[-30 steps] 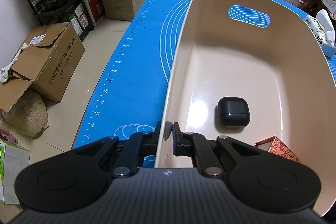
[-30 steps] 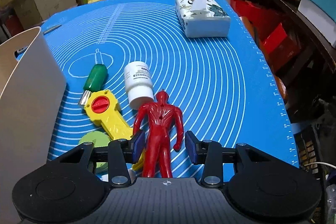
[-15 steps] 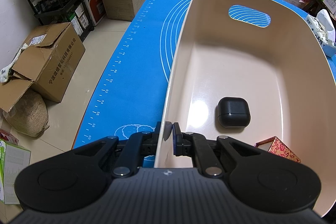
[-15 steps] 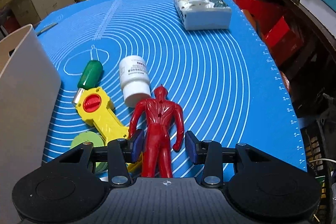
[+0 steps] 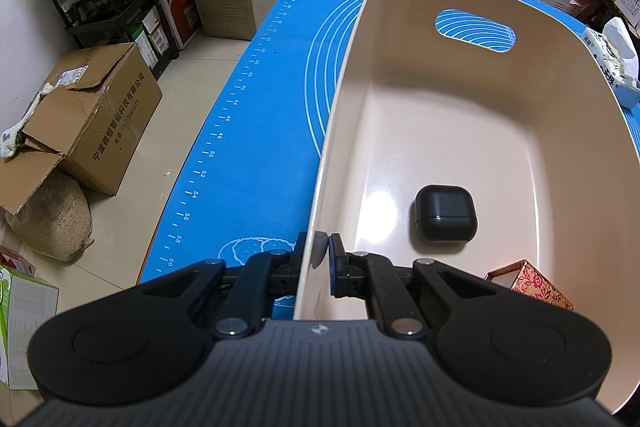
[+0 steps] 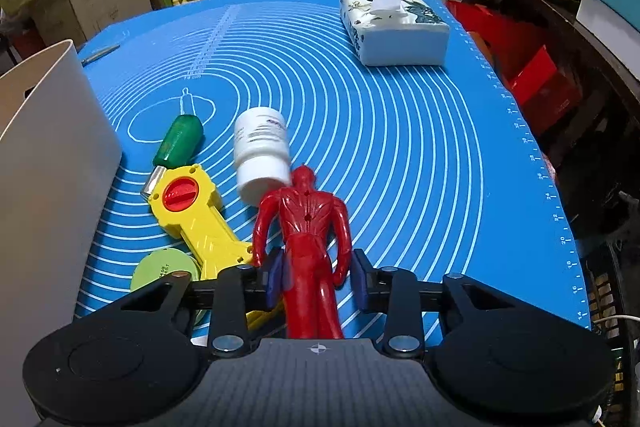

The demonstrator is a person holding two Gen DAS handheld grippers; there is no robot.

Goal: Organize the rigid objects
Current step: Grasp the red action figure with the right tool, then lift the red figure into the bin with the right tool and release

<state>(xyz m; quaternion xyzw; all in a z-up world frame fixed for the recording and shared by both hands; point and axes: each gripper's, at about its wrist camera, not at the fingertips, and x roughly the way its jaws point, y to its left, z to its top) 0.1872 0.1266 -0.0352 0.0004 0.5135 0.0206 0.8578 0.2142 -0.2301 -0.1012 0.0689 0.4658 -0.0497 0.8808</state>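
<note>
In the right wrist view the red figure (image 6: 306,227) lies on its front on the blue mat (image 6: 400,147) covering the table, in the lower centre of the frame, its head toward the upper frame and its legs running down under the right claw (image 6: 318,277). Its long axis therefore runs straight along the claw's pointing line, and its hips sit between the jaws, which have just been closing. The left pad looks to be against the hip; a sliver of mat shows at the right pad, so the grip is not yet firm. The beige bin (image 6: 48,163) stands at the left edge. The left claw (image 5: 323,254) is clamped shut on the bin's near rim (image 5: 320,163), lower centre of its view.
</note>
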